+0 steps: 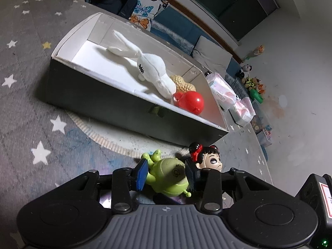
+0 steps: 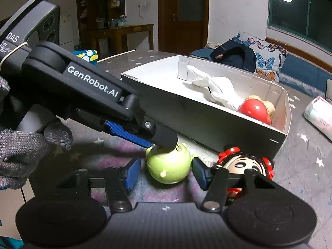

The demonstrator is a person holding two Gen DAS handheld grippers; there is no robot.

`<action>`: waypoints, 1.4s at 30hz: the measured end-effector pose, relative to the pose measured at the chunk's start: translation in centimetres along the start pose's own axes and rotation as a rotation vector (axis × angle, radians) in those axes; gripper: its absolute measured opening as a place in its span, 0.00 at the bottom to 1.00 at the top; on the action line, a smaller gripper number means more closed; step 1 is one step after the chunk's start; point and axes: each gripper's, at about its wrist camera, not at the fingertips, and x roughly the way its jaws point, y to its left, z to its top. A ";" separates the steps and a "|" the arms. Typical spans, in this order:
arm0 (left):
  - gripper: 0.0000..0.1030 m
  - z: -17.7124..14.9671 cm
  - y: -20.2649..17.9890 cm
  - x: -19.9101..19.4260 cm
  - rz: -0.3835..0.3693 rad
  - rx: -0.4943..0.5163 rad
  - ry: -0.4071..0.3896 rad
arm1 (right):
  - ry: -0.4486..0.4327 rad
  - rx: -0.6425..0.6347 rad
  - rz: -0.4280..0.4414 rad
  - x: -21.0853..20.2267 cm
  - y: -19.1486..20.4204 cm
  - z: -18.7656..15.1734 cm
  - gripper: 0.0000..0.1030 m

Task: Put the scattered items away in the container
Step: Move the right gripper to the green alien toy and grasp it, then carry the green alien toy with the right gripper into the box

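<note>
A round green alien toy lies on the mat in front of the box. My left gripper is shut on it, with a blue pad pressed against each side. My right gripper straddles the same toy from the near side, and a small gap shows at each pad. A doll head with black hair and red bows lies just right of the toy. The white-lined box holds a white plush rabbit, a red ball and a tan toy.
A gloved hand holds the left gripper. Everything sits on a grey star-patterned mat. Tissue packs lie right of the box. A butterfly pillow and a dark bag sit behind it. Small toys line the wall.
</note>
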 end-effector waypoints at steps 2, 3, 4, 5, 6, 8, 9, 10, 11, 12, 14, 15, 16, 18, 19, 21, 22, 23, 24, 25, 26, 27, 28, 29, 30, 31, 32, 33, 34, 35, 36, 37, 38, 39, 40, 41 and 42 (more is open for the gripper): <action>0.40 0.0 0.1 0.0 0.003 -0.004 -0.001 | 0.000 0.001 -0.002 0.0 0.1 0.0 0.52; 0.40 0.0 0.2 0.1 0.002 -0.008 0.000 | 0.000 0.002 -0.002 0.0 0.1 0.0 0.52; 0.40 0.0 0.2 0.1 0.001 -0.010 0.001 | 0.000 0.004 -0.003 0.0 0.1 0.0 0.52; 0.40 0.1 0.2 0.1 0.001 -0.008 0.003 | 0.002 0.006 -0.004 0.1 0.1 0.0 0.51; 0.41 0.0 0.2 0.2 0.001 -0.005 0.004 | 0.005 0.008 -0.005 0.1 0.1 0.0 0.51; 0.42 0.0 0.4 0.4 -0.015 -0.016 0.020 | 0.014 0.007 -0.013 0.4 0.2 0.0 0.51; 0.43 -0.1 0.5 0.5 -0.020 -0.025 0.023 | 0.019 0.006 -0.018 0.6 0.2 0.0 0.51; 0.43 -0.2 0.5 0.5 -0.020 -0.027 0.020 | 0.018 0.007 -0.019 0.6 0.3 -0.1 0.51; 0.42 -0.2 0.5 0.5 -0.022 -0.026 0.018 | 0.015 0.010 -0.020 0.6 0.2 -0.1 0.51; 0.42 -0.3 0.5 0.4 -0.025 -0.026 0.017 | 0.015 0.012 -0.018 0.5 0.2 -0.1 0.51; 0.40 -0.3 0.4 0.3 -0.028 -0.028 0.018 | 0.014 0.016 -0.010 0.3 0.2 -0.2 0.50; 0.40 -0.3 0.3 0.2 -0.030 -0.028 0.020 | 0.013 0.018 -0.004 0.2 0.2 -0.2 0.47; 0.39 -0.4 0.2 0.1 -0.033 -0.028 0.021 | 0.010 0.021 0.004 0.0 0.2 -0.2 0.47; 0.39 -0.4 -0.1 -0.2 -0.037 -0.022 0.016 | 0.000 0.020 0.004 -0.5 0.4 -0.2 0.47; 0.39 -0.4 -0.3 -0.5 -0.039 -0.015 0.010 | -0.004 0.017 0.002 -0.7 0.4 -0.1 0.47; 0.39 -0.3 -0.8 -1.1 -0.046 -0.005 -0.002 | -0.019 0.016 0.002 -1.3 0.5 0.1 0.47; 0.39 -0.2 -1.1 -1.4 -0.053 -0.001 -0.010 | -0.030 0.012 0.001 -1.7 0.4 0.4 0.47; 0.39 0.0 -1.3 -1.8 -0.060 0.003 -0.020 | -0.041 0.007 -0.001 -2.1 0.4 0.6 0.47; 0.39 0.2 -1.7 -2.2 -0.067 0.008 -0.031 | -0.053 0.002 -0.004 -2.4 0.3 0.9 0.47; 0.39 0.4 -2.0 -2.6 -0.074 0.015 -0.044 | -0.067 -0.001 -0.007 -2.9 0.3 1.3 0.47; 0.39 0.7 -2.4 -2.9 -0.080 0.022 -0.056 | -0.081 -0.004 -0.011 -3.2 0.2 1.6 0.47; 0.38 1.1 -2.7 -3.3 -0.086 0.032 -0.071 | -0.093 -0.005 -0.013 -3.5 0.1 1.9 0.47; 0.38 1.5 -3.1 -3.5 -0.091 0.042 -0.085 | -0.111 -0.006 -0.018 -3.9 0.0 2.5 0.47; 0.38 2.0 -3.5 -3.7 -0.094 0.051 -0.097 | -0.125 -0.007 -0.021 -4.1 -0.3 3.1 0.47; 0.38 2.6 -3.8 -3.9 -0.097 0.059 -0.109 | -0.134 -0.007 -0.023 -4.3 -0.4 3.5 0.47; 0.38 3.2 -4.1 -4.0 -0.100 0.066 -0.120 | -0.145 -0.006 -0.025 -4.3 -0.7 4.0 0.47; 0.38 3.8 -4.3 -4.0 -0.102 0.070 -0.130 | -0.156 -0.005 -0.028 -4.3 -1.0 4.6 0.47; 0.38 4.4 -4.4 -3.9 -0.106 0.072 -0.140 | -0.168 -0.007 -0.034 -4.2 -1.3 5.3 0.47; 0.38 5.0 -4.5 -3.7 -0.109 0.072 -0.148 | -0.175 -0.009 -0.040 -4.0 -1.6 5.9 0.47; 0.38 5.7 -4.4 -3.4 -0.110 0.068 -0.152 | -0.179 -0.013 -0.045 -3.7 -1.9 6.5 0.47; 0.38 6.3 -4.3 -3.0 -0.111 0.064 -0.155 | -0.179 -0.018 -0.049 -3.3 -2.2 7.0 0.47; 0.38 7.0 -4.3 -2.6 -0.110 0.063 -0.158 | -0.177 -0.022 -0.053 -2.9 -2.5 7.5 0.47; 0.38 7.5 -4.1 -2.1 -0.107 0.063 -0.158 | -0.173 -0.025 -0.055 -2.5 -2.7 7.8 0.47; 0.38 8.0 -3.9 -1.6 -0.105 0.057 -0.157 | -0.167 -0.029 -0.057 -1.9 -3.0 8.2 0.47; 0.38 8.5 -3.6 -1.0 -0.103 0.050 -0.155 | -0.156 -0.031 -0.058 -1.1 -3.5 8.7 0.47; 0.38 9.0 -3.3 -0.5 -0.101 0.043 -0.153 | -0.145 -0.033 -0.058 -0.4 -3.9 9.1 0.47; 0.38 9.4 -3.0 0.0 -0.099 0.036 -0.150 | -0.134 -0.033 -0.056 0.2 -4.2 9.4 0.47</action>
